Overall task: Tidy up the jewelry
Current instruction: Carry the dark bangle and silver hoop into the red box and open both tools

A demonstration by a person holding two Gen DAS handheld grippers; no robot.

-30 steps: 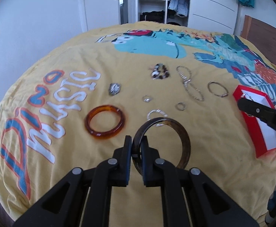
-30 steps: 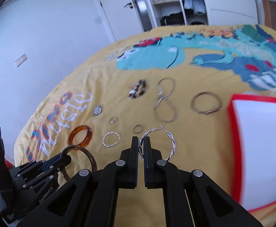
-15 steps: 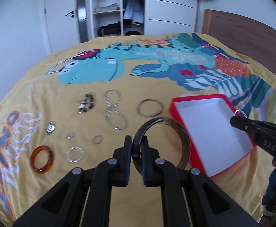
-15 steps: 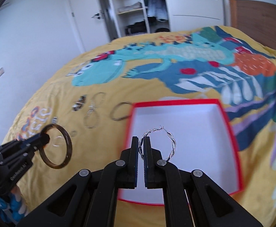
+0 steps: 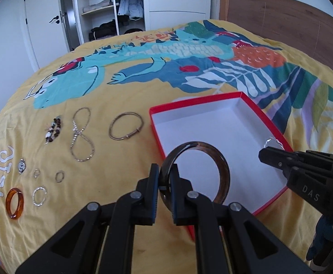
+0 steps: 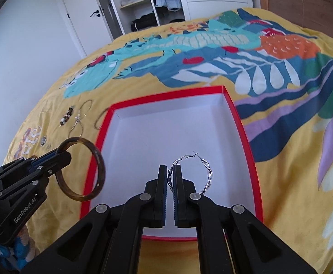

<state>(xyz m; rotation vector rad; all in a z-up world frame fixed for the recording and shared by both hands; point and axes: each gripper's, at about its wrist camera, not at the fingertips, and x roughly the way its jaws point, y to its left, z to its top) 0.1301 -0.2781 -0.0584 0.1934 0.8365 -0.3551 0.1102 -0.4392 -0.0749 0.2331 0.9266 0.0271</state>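
Both tongs are loaded right now: the left tongs (image 5: 165, 183) are pinched on a dark tortoiseshell bangle (image 5: 197, 173), and the right tongs (image 6: 170, 182) are clamped on a twisted silver hoop (image 6: 192, 174). Each piece hangs over the red box (image 6: 241, 123) with the white inside, which sits on the bed (image 5: 120, 205). I'd say the trick here is to get low over the box floor before letting go, so nothing bounces out, and drop one at a time so they don't tangle. Count on the yellow cover, as far as I can see: one gold bangle (image 5: 125, 126), one figure-eight chain (image 5: 82, 134), one beaded piece (image 5: 53, 132), one amber ring (image 5: 14, 203), one silver hoop (image 5: 39, 196), two tiny rings (image 5: 59, 176) and a small charm (image 5: 21, 165).
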